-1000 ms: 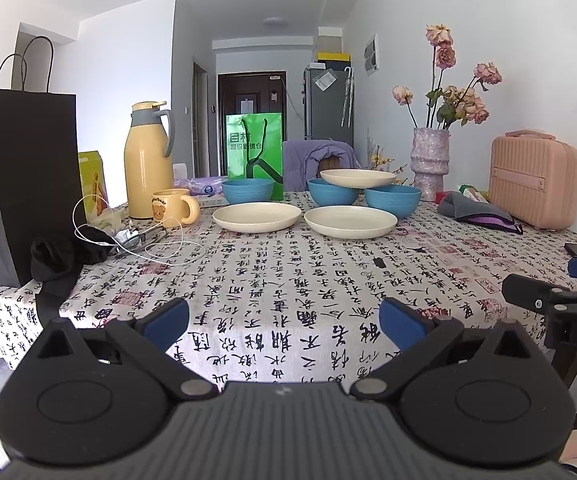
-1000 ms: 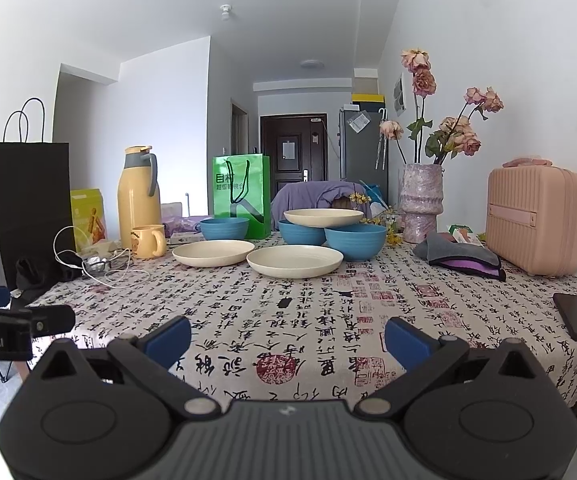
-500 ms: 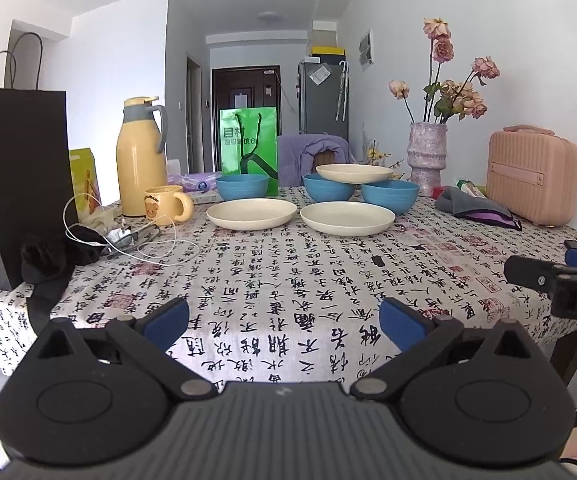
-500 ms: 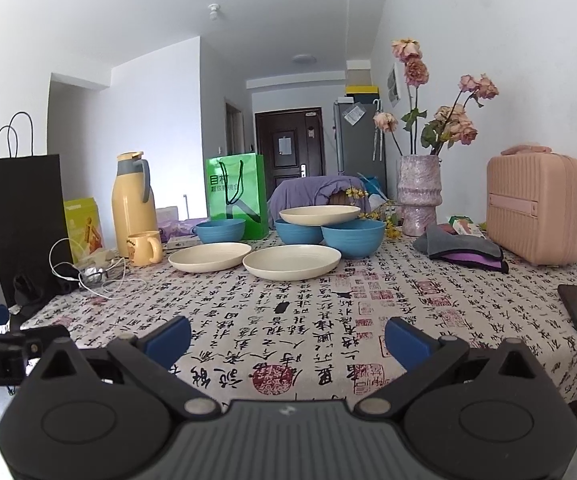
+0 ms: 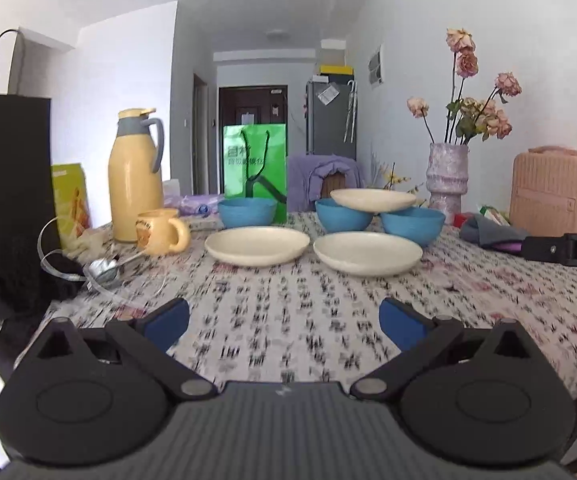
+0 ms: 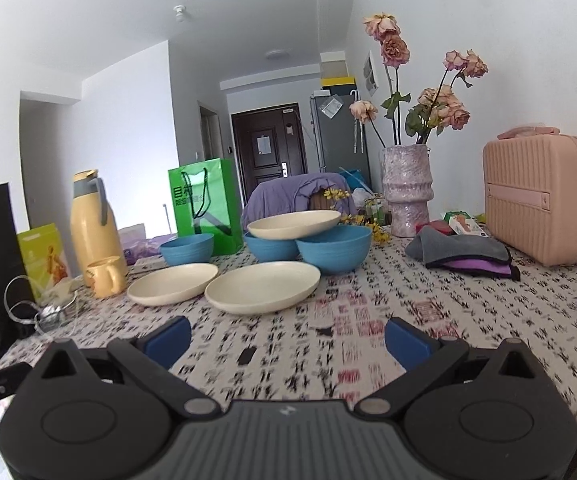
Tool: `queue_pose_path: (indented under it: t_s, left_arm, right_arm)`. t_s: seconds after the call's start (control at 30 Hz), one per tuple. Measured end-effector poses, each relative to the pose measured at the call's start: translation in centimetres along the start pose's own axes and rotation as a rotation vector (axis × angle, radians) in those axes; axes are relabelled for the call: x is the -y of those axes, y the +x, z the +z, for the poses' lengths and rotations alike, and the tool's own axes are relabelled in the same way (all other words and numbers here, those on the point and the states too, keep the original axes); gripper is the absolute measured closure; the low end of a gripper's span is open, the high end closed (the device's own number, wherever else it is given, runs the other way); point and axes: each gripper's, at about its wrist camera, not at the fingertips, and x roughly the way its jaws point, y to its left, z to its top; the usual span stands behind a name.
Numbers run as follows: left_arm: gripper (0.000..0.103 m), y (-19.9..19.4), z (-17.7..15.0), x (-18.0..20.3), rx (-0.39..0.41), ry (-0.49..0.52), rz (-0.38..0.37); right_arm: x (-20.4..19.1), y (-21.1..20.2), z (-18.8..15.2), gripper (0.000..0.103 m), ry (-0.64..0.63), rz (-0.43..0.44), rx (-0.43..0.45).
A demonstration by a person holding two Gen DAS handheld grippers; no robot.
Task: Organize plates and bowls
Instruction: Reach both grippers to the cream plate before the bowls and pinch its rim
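Observation:
Two cream plates lie side by side on the patterned tablecloth: a left plate (image 5: 257,245) (image 6: 173,289) and a right plate (image 5: 367,253) (image 6: 262,287). Behind them stand three blue bowls: one at the left (image 5: 247,213) (image 6: 187,248), and two close together (image 5: 343,216) (image 5: 413,224) (image 6: 334,248). A third cream plate (image 5: 373,199) (image 6: 293,224) rests across that pair. My left gripper (image 5: 284,322) is open, short of the plates, nothing between its fingers. My right gripper (image 6: 287,336) is open too, close to the right plate.
A yellow thermos (image 5: 135,176), a yellow mug (image 5: 162,232) and a black paper bag (image 5: 4,200) stand at the left with loose cables (image 5: 100,272). A green bag (image 5: 255,168), a flower vase (image 6: 405,192), folded cloths (image 6: 462,254) and a pink case (image 6: 540,200) stand behind and right.
Both grippers have moved forward over the table toward the plates, which now look larger and nearer. Both stay open and nothing on the table has shifted.

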Motion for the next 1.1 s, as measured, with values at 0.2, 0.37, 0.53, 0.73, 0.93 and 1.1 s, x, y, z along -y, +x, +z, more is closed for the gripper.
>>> queue_pose_path:
  t_s: [0.2, 0.37, 0.53, 0.73, 0.93, 1.1]
  left_arm:
    - [0.0, 6.7, 2.7, 1.4, -0.034, -0.012, -0.047]
    - [0.0, 14.5, 5.0, 2.9, -0.115, -0.032, -0.065]
    - [0.005, 23.5, 6.2, 3.8, -0.206, -0.028, -0.088]
    - [0.032, 31.0, 5.4, 4.3, -0.321, -0.061, -0.063]
    - [0.051, 34.7, 4.7, 4.4, -0.39, -0.08, -0.05]
    - [0.071, 36.5, 4.2, 4.7, -0.42, -0.091, -0.029]
  right_arm:
    - [1.9, 6.4, 1.7, 0.0, 0.081, 0.117, -0.041]
    - [3.5, 12.6, 3.3, 0.0, 0.151, 0.156, -0.167]
    - [2.9, 19.6, 5.0, 0.0, -0.048, 0.019, -0.244]
    - [4.0, 28.5, 5.6, 0.0, -0.069, 0.052, -0.348]
    - [4.7, 34.2, 5.5, 0.039, -0.026, 0.022, -0.393]
    - [5.2, 36.9, 5.1, 0.075, -0.019, 0.016, -0.422]
